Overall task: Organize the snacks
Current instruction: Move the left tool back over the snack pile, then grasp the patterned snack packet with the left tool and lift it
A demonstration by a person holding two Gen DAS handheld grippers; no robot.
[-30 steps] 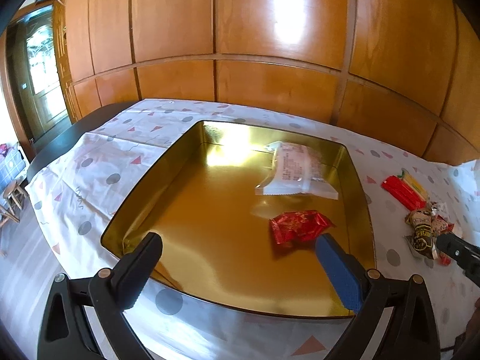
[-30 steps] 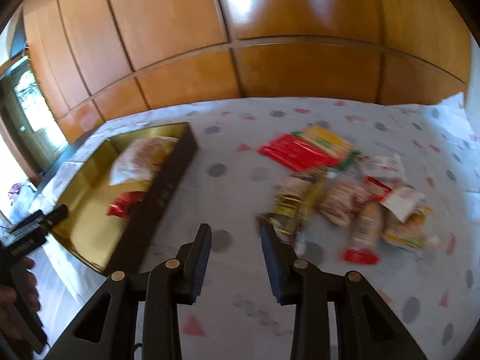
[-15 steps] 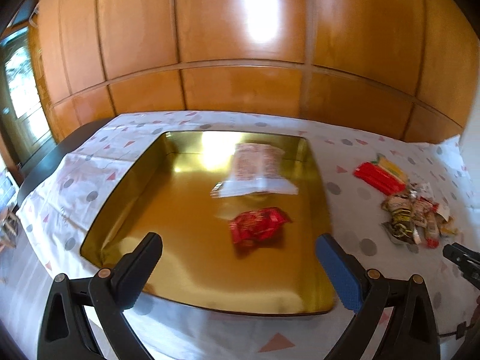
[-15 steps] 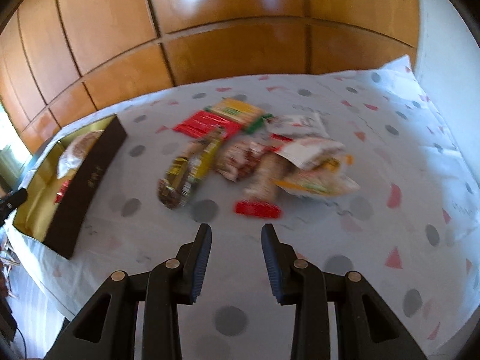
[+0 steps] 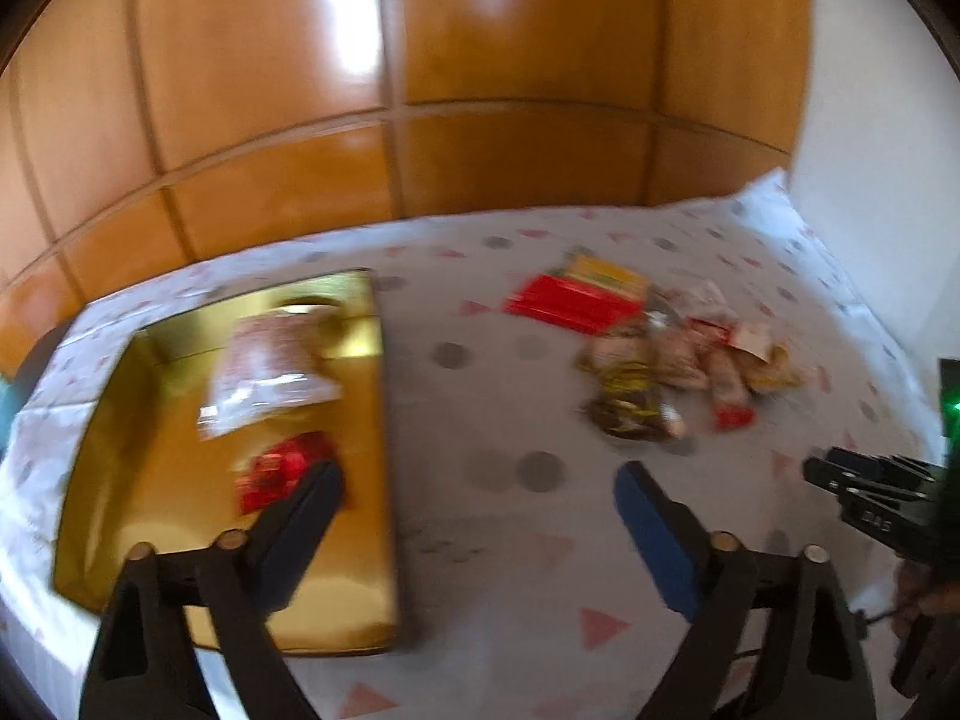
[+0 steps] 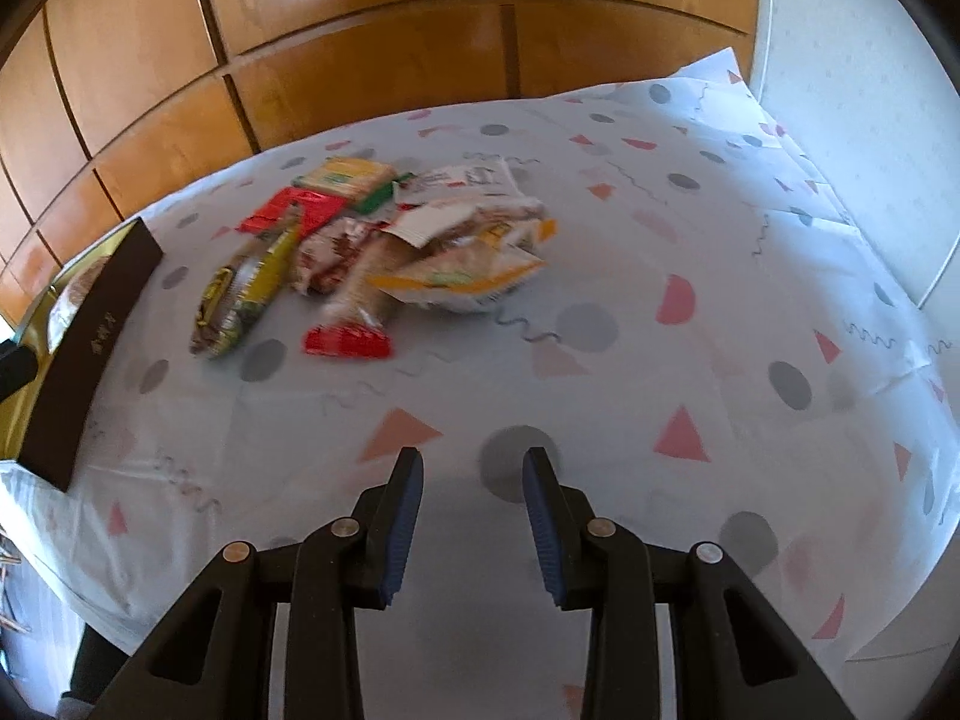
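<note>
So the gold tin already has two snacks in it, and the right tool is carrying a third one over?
Not quite. The gold tin does hold two snacks, a clear packet and a red one, but the right tool carries nothing: the right wrist view shows its fingers apart and empty above the tablecloth, short of the snack pile.

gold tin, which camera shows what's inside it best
The left wrist view: it looks down into the gold tin, showing a clear bag and a red packet on its floor. The right wrist view catches only its dark outer wall and a sliver of the bag at the left edge.
</note>
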